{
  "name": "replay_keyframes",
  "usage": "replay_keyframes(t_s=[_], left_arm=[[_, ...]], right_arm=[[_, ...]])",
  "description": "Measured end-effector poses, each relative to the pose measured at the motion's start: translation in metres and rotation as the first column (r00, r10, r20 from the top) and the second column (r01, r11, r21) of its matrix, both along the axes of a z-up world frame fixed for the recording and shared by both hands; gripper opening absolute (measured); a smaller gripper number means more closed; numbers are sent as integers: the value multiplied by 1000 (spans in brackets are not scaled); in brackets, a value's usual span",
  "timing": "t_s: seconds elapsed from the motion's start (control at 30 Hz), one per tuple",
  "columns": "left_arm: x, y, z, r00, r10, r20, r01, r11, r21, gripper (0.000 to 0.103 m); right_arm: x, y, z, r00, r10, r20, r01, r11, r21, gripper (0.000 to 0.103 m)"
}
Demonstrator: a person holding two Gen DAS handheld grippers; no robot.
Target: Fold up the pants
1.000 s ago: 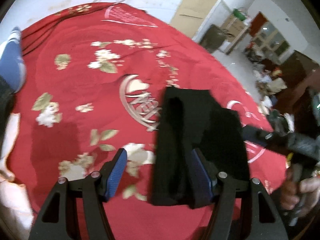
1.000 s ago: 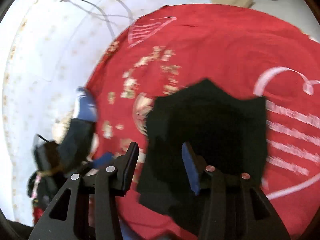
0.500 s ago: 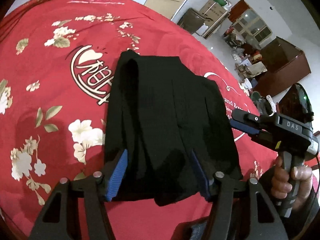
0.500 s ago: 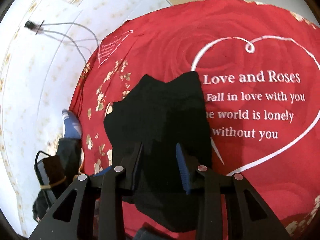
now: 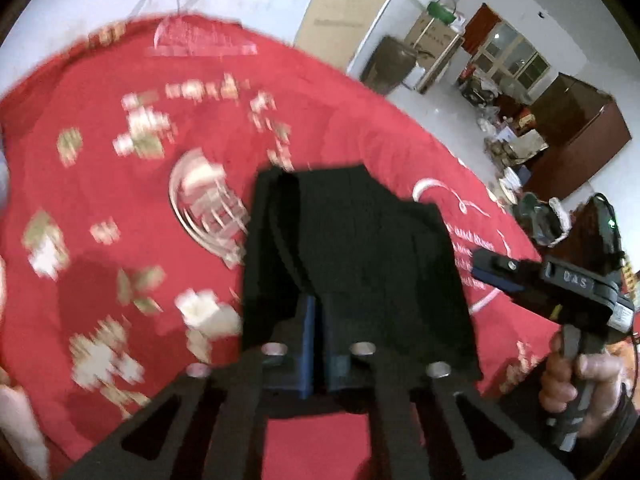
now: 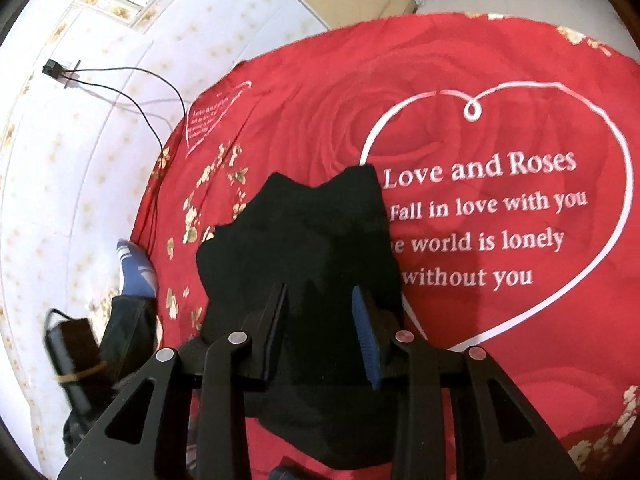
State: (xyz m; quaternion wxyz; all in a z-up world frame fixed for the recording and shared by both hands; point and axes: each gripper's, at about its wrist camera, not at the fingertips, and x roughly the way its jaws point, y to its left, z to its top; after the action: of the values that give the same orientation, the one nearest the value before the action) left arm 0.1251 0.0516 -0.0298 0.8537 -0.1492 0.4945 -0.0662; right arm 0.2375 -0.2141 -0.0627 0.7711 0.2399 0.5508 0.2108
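The soft, limp black folded fabric pants (image 5: pixel 352 256) lie on the red rose-printed bedspread (image 6: pixel 500 340), best taken at their near edge, where the left gripper (image 5: pixel 316 312) has just closed to fully shut on the cloth, while the right gripper (image 6: pixel 320 312) hangs partly open over them.

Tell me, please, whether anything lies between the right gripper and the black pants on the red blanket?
Nothing visible does. The right gripper sits directly over the folded black pants, jaws apart with only dark cloth between them. The left gripper is shut at the pants' near edge, away from that gap. The red blanket around holds nothing else nearby.
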Motion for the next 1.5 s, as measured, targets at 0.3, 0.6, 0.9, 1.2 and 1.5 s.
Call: replay_keyframes(t_s=[0.3, 0.6, 0.9, 1.2, 1.5], left_arm=[[-2, 23, -24, 994, 77, -83, -78, 997, -7, 1], [13, -22, -9, 997, -67, -41, 60, 988, -140, 5], [44, -17, -37, 992, -36, -124, 25, 996, -84, 9], [80, -38, -12, 997, -69, -30, 70, 997, 29, 10], [93, -21, -35, 995, -90, -48, 92, 995, 31, 11]], right_arm=[[-1, 4, -4, 1000, -6, -31, 4, 997, -74, 34], [-21, 6, 3, 999, -4, -48, -4, 986, -169, 34], [-7, 25, -10, 986, 109, -126, -129, 978, -161, 36], [41, 17, 0, 997, 69, 18, -65, 980, -189, 30], [66, 9, -32, 1000, 12, -11, -14, 967, -253, 29]])
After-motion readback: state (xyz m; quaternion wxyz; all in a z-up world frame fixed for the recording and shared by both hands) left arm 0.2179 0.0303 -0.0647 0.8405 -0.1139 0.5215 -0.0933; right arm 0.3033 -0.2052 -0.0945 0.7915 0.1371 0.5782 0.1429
